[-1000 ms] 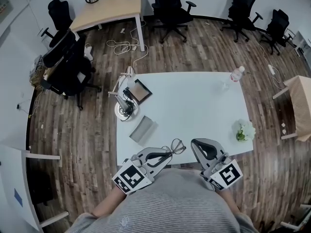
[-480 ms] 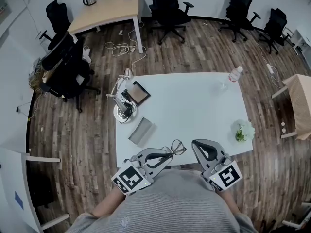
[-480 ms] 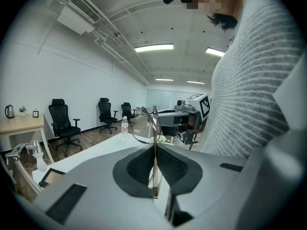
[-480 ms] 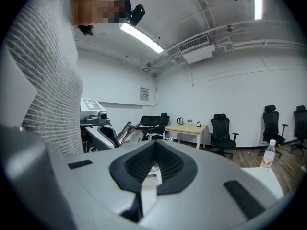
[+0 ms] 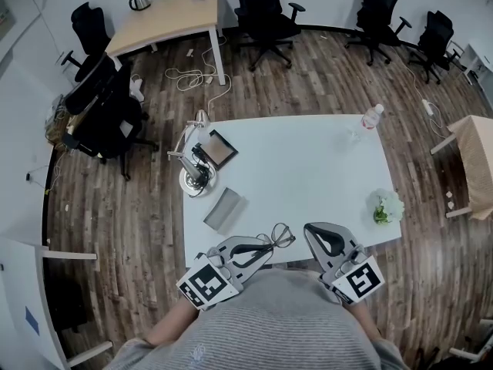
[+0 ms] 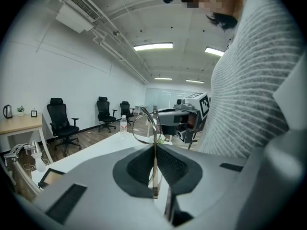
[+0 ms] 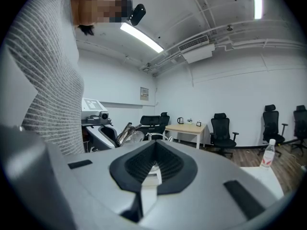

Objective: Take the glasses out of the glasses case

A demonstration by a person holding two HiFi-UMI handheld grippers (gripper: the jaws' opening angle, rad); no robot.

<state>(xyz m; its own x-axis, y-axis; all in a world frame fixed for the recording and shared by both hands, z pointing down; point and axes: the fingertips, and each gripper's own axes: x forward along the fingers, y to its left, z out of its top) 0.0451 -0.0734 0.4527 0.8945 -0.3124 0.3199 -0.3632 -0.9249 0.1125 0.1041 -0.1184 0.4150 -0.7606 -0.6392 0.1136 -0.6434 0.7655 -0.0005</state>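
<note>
The left gripper [image 5: 267, 244] pinches the glasses [image 5: 282, 233]. The right gripper [image 5: 310, 230] beside it is closed and empty. The glasses case [image 5: 226, 207], bottle [image 5: 374, 117] and flowers [image 5: 385, 206] sit apart on the table [image 5: 308, 168].

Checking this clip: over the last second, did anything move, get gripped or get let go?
Nothing visibly changed. The left gripper stays shut on the glasses over the near edge of the table. The right gripper stays shut and empty beside it. The grey case lies on the table where it was.
</note>
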